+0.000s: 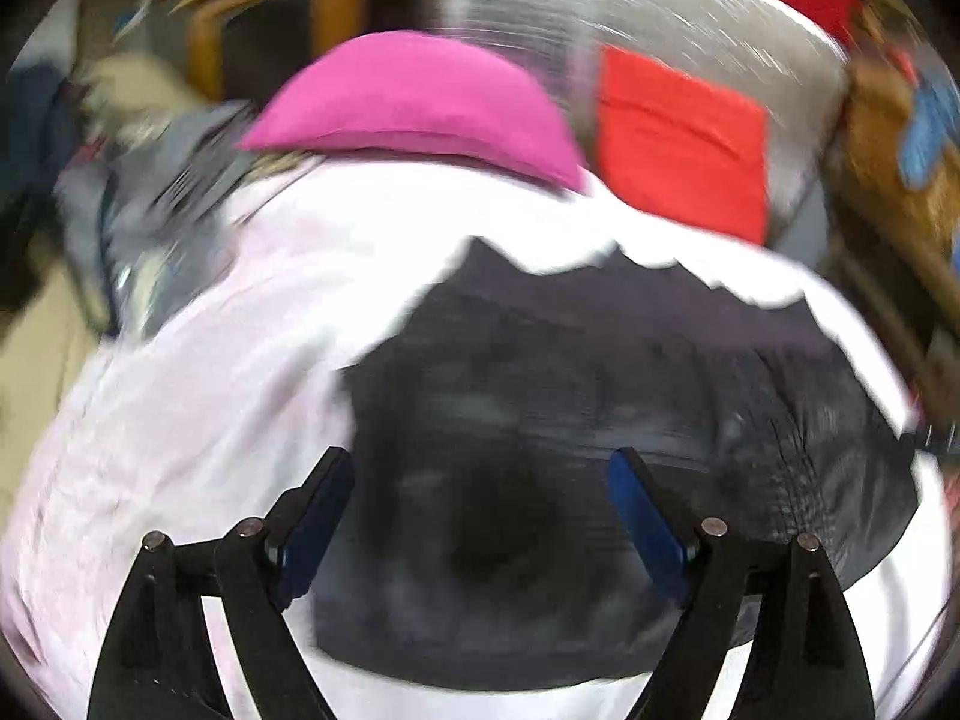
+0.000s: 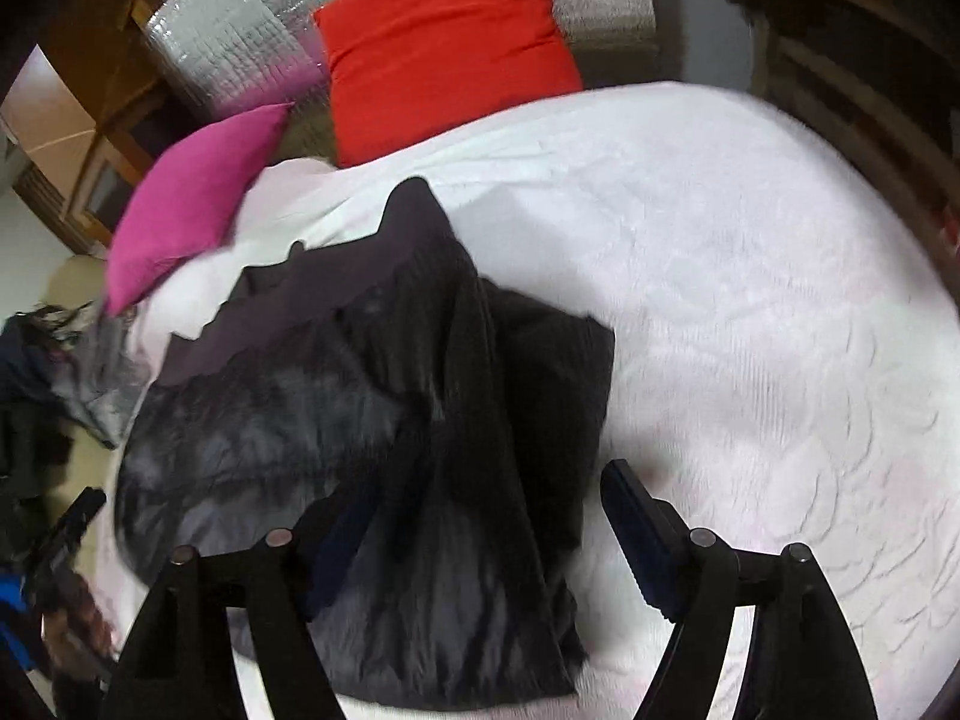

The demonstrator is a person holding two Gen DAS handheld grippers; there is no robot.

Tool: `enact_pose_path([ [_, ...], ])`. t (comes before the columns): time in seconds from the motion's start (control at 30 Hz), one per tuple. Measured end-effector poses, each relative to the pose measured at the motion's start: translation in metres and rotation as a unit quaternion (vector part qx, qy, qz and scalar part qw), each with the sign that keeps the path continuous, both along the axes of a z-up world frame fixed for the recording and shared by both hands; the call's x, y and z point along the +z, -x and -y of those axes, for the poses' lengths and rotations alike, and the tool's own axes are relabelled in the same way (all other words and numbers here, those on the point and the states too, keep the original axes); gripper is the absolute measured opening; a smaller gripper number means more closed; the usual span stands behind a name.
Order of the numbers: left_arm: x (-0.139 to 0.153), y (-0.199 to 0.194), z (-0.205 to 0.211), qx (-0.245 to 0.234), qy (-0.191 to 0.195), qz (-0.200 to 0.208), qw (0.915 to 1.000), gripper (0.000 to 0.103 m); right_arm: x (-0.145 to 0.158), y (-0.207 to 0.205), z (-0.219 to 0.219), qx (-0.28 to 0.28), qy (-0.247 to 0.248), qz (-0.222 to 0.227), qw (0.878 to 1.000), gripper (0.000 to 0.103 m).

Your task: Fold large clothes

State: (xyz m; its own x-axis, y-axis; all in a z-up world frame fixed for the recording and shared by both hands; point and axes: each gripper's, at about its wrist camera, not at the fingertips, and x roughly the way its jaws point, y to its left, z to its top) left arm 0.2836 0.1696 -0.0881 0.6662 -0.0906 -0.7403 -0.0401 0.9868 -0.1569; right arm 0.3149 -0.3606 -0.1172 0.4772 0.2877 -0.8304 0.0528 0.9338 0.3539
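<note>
A large dark grey and black garment (image 2: pixel 372 396) lies crumpled on a white bedspread (image 2: pixel 750 300), with one dark fold drawn up into a ridge towards the pillows. In the right wrist view my right gripper (image 2: pixel 474 492) hangs over the garment's near right part; its jaws stand wide apart and grip nothing. The left wrist view is blurred. There my left gripper (image 1: pixel 480 462) hovers above the same garment (image 1: pixel 600 360), open, its blue pads (image 1: pixel 645 516) clear of the cloth.
A pink pillow (image 2: pixel 192 198) and a red pillow (image 2: pixel 444 42) lie at the head of the bed against a silver quilted panel (image 2: pixel 240 42). Loose clothes (image 2: pixel 78 360) are heaped off the bed's left side. Wooden furniture (image 1: pixel 270 18) stands behind.
</note>
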Motion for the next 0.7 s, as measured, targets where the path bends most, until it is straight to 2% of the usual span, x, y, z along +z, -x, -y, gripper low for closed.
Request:
enact_pose_path([
  [0.07,-0.004,-0.001,-0.045,0.026,0.065,-0.015,0.9974,0.087,-0.003,0.007,0.012,-0.002,-0.025,-0.008,1.0,0.079],
  [0.13,-0.013,-0.002,-0.074,0.037,0.126,-0.026,0.991,0.087,-0.012,0.009,0.018,-0.006,-0.059,-0.013,0.998,0.079],
  [0.17,-0.02,-0.006,-0.089,0.041,0.17,-0.035,0.984,0.087,-0.018,0.009,0.023,-0.008,-0.076,-0.016,0.997,0.079],
  [0.23,-0.033,-0.015,-0.104,0.039,0.234,-0.052,0.9701,0.087,-0.023,0.004,0.03,-0.01,-0.103,-0.022,0.994,0.079],
  [0.27,-0.038,-0.019,-0.107,0.043,0.252,-0.056,0.9652,0.087,-0.026,0.002,0.033,-0.01,-0.122,-0.026,0.992,0.079],
  [0.4,-0.056,-0.036,-0.106,0.041,0.293,-0.075,0.9522,0.087,-0.04,-0.009,0.039,-0.019,-0.159,-0.039,0.986,0.079],
  [0.7,-0.079,-0.072,-0.101,0.02,0.308,-0.099,0.946,0.087,-0.053,-0.026,0.046,-0.014,-0.199,-0.046,0.979,0.08],
])
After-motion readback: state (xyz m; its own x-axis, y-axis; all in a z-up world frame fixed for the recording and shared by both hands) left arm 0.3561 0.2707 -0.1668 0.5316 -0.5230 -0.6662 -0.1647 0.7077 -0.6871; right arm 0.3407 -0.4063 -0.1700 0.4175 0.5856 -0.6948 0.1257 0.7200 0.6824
